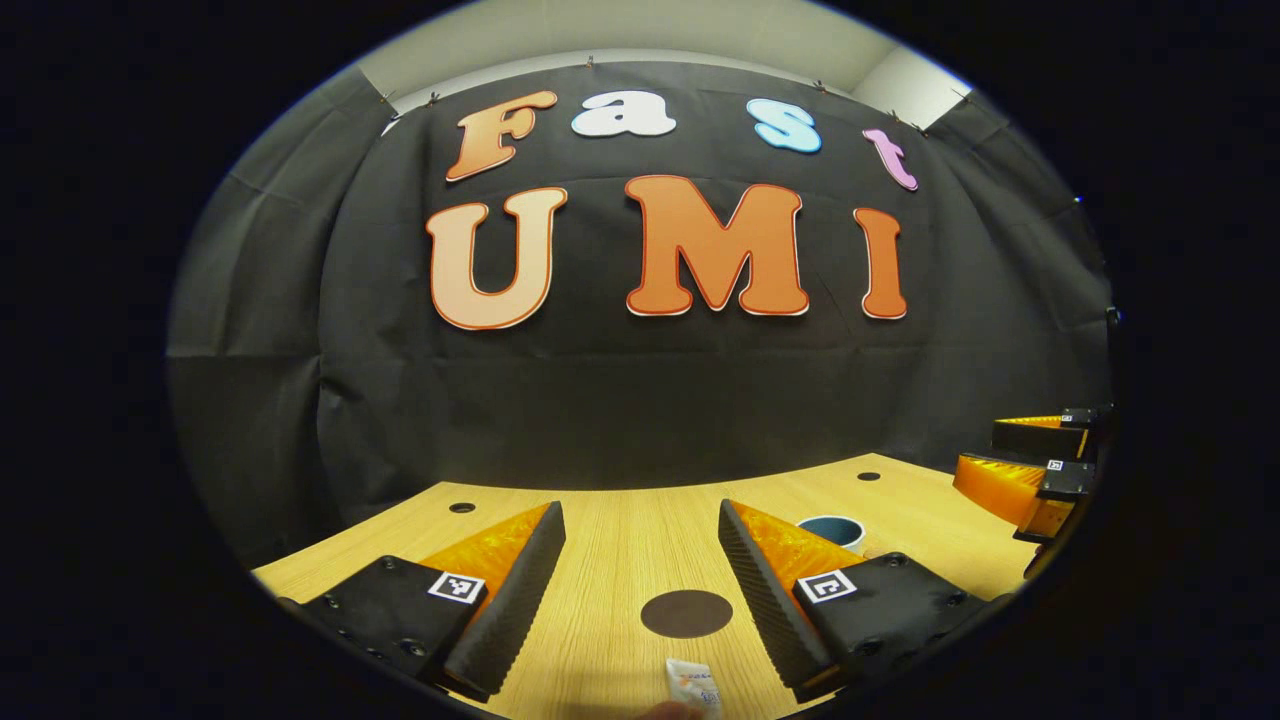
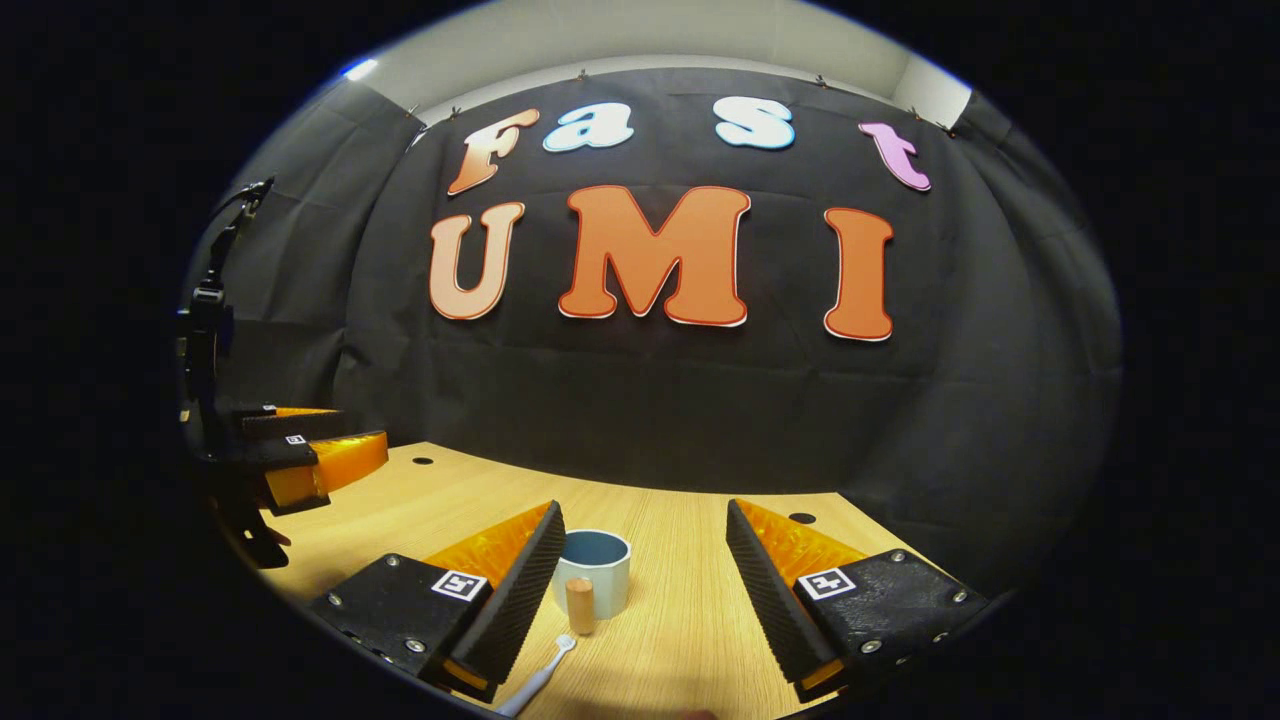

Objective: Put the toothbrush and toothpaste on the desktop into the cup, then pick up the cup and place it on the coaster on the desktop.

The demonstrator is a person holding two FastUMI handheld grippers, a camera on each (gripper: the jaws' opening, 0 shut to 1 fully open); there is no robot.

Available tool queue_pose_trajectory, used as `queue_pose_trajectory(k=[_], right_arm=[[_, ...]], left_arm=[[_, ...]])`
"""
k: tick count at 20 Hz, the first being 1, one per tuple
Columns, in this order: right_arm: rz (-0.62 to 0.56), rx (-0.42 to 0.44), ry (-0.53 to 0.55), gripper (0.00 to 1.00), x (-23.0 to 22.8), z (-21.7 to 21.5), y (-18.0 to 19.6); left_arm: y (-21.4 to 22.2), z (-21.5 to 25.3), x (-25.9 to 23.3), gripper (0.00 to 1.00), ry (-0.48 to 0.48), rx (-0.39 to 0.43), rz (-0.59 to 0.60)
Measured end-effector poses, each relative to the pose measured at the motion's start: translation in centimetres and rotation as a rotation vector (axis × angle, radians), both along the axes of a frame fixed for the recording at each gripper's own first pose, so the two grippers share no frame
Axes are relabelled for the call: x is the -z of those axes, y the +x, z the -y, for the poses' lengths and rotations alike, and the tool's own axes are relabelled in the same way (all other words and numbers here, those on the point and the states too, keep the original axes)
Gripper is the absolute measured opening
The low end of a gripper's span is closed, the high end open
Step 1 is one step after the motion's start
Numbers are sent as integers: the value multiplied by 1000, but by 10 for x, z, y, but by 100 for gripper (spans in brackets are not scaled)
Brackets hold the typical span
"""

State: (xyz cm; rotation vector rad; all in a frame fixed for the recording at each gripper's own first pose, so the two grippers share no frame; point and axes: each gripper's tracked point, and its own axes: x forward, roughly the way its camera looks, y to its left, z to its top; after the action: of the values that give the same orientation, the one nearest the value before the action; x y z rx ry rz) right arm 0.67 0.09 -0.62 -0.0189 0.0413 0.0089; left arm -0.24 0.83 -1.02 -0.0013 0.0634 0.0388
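White plastic toothbrush (image 2: 540,678) lies nearest, just before my right jaws (image 2: 645,600), long axis slanting toward their left finger; the crinkled white toothpaste tube (image 1: 693,687) sits under my left jaws (image 1: 640,600). Both gape wide, empty. Beyond, the pale blue cup (image 2: 593,572).

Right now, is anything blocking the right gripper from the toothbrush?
No. The toothbrush lies on bare desktop between the open right gripper fingers. The cup stands just beyond it, not in the way.
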Motion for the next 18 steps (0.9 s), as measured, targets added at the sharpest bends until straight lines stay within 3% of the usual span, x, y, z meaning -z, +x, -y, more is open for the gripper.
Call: queue_pose_trajectory(k=[10, 18], right_arm=[[-109, -58, 11, 97, 15, -15, -6], [-387, -138, 147, 97, 80, -37, -17]], left_arm=[[-1, 4, 21, 98, 1, 30, -127], [-10, 21, 77, 98, -43, 122, -337]])
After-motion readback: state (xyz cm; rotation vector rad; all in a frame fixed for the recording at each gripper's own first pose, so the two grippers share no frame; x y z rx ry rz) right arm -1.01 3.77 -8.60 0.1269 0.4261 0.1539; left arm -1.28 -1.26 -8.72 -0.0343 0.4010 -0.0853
